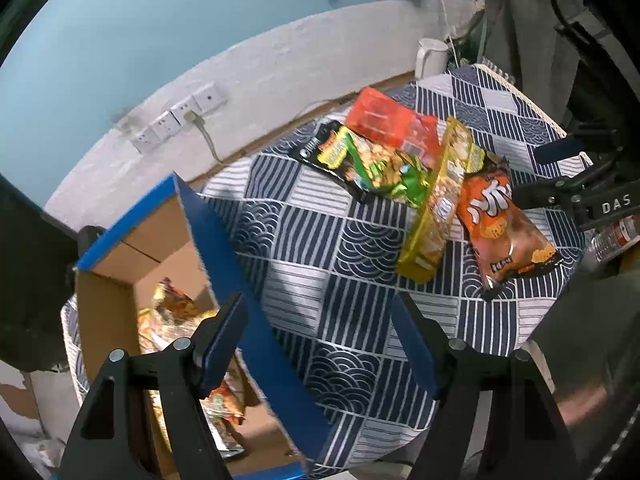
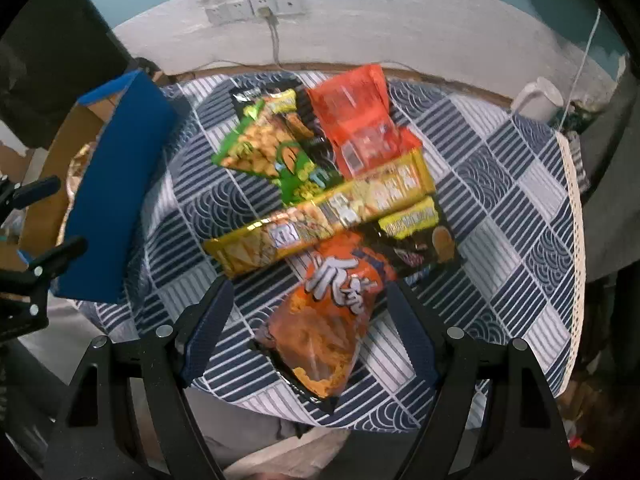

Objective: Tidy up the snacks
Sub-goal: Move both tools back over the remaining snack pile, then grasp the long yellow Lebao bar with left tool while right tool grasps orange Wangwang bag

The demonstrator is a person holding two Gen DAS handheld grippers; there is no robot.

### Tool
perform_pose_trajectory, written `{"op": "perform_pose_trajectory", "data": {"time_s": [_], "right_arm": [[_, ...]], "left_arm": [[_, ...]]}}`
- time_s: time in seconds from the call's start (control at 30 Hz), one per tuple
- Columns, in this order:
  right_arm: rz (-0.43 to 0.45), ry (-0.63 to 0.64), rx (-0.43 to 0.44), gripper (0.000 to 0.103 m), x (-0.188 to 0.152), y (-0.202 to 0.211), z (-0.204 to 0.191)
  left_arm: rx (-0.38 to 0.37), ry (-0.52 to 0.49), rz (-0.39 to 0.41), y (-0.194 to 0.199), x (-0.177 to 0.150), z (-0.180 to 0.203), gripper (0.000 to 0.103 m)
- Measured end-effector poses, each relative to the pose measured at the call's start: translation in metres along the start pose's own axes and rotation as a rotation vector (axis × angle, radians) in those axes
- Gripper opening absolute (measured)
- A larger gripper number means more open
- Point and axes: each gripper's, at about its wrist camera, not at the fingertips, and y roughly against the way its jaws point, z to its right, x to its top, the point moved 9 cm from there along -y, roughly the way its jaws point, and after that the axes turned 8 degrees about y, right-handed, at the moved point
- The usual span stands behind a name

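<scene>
Near the table's front edge (image 2: pixel 224 390), orange bag (image 2: pixel 328 332) between released right gripper (image 2: pixel 310 336) pads.

I saw a wall (image 2: pixel 400 20) painted teal above and white below, with a row of sockets (image 2: pixel 256 8) and one cable plugged in. A table under a navy-and-white patterned cloth (image 2: pixel 500 184) stood against it, a white mug (image 2: pixel 538 98) at its far corner.

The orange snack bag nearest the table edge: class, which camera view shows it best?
The right wrist view: the orange snack bag lies large and central between open fingers. The left wrist view shows it smaller, far right.
</scene>
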Motion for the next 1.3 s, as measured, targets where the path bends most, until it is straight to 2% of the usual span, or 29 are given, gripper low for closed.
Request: {"op": "perform_pose_trajectory", "data": {"time_s": [0.5,0.8,0.87,0.93,1.1,1.3], "right_arm": [[-0.118,-0.087,-0.057,0.079,-0.019,-0.065,0.016],[-0.162,-0.063,-0.085,0.079,-0.029,-0.094,0.017],[-0.169,-0.058,-0.072,0.073,-0.033,-0.098,0.017],[-0.167,-0.044,-0.058,0.063,-0.035,-0.097,0.017],[-0.153,-0.006,-0.058,0.047,-0.041,-0.088,0.022],[-0.137,0.002,-0.059,0.043,-0.055,-0.071,0.035]], "left_arm": [[-0.025,-0.016,-0.049,-0.031,-0.010,0.015,0.075],[-0.044,-0.001,-0.061,-0.039,-0.010,0.018,0.075],[-0.050,0.000,-0.062,-0.041,-0.009,0.019,0.075],[-0.050,-0.001,-0.060,-0.042,-0.009,0.020,0.075],[-0.060,-0.007,-0.063,-0.046,-0.007,0.024,0.075],[-0.069,-0.027,-0.063,-0.052,-0.003,0.035,0.075]]}}
